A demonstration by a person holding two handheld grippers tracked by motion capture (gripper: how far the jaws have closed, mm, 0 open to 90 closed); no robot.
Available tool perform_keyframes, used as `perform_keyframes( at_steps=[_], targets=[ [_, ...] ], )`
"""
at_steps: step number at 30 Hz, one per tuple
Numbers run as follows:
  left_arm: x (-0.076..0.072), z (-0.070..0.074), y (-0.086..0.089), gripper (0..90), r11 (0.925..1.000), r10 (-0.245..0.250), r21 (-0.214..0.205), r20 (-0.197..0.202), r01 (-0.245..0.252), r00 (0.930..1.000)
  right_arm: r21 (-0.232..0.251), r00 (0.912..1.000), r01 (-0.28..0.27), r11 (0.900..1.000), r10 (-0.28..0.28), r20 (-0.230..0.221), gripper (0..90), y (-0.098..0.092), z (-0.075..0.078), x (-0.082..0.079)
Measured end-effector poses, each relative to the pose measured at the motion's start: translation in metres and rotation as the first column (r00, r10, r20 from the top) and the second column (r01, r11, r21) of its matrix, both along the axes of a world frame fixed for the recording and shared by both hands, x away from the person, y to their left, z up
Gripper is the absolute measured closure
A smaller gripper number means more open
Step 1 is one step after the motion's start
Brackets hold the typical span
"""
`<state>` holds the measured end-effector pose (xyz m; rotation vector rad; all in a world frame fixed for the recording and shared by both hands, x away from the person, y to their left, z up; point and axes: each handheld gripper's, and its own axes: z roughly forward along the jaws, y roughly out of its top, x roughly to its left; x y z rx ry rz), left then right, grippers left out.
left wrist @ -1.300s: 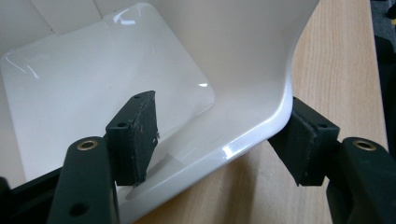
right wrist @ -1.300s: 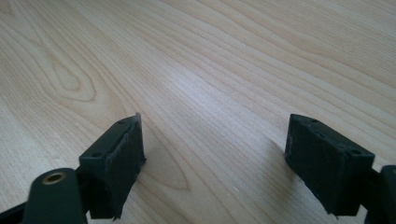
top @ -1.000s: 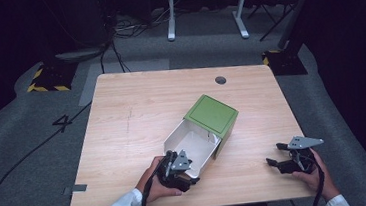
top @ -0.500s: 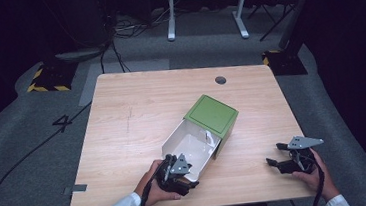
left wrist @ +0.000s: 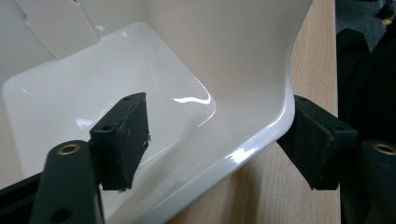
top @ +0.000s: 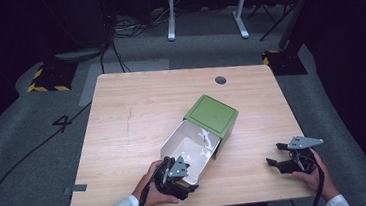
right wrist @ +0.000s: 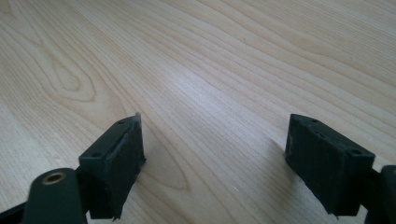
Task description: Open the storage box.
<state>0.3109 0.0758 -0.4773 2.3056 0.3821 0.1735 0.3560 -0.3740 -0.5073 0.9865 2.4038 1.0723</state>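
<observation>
Left gripper [left wrist: 215, 140] astride white tray rim [left wrist: 261, 135]

My left gripper [top: 184, 170] at 7 o'clock, jaws spread wide. My right gripper [top: 277, 156] at 5 o'clock, jaws apart, pointing left.

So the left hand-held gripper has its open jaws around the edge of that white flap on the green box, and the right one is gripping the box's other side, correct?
Not quite. The right hand-held gripper grips nothing: the right gripper view shows its open jaws over bare table, apart from the green box in the high view. The rest holds: the left hand-held gripper has open jaws astride the white flap.
</observation>
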Motion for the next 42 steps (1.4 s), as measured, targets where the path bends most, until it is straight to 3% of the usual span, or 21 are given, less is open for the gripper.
perform_keyframes(
  at_steps=[13,28,38,42],
  targets=[
    [-0.01,0.025,0.019,19.8,0.9952,0.052,-0.086,0.061,-0.046,0.9968,0.0,1.0,0.0,1.0,0.0,0.0,19.6,0.0,0.0,0.0],
    [-0.007,0.054,0.039,19.9,0.9873,0.125,-0.116,0.148,-0.108,0.9811,0.001,1.0,-0.001,1.0,0.001,-0.001,19.6,0.0,0.0,0.0],
    [-0.005,0.07,0.058,19.9,0.9791,0.187,-0.117,0.201,-0.166,0.9614,0.001,1.0,-0.001,1.0,0.001,-0.001,19.6,0.0,0.0,0.0],
    [-0.002,0.074,0.071,19.9,0.9682,0.242,-0.12,0.216,-0.22,0.946,0.001,1.0,-0.001,1.0,0.001,-0.001,19.6,0.0,0.0,0.0]
  ],
)
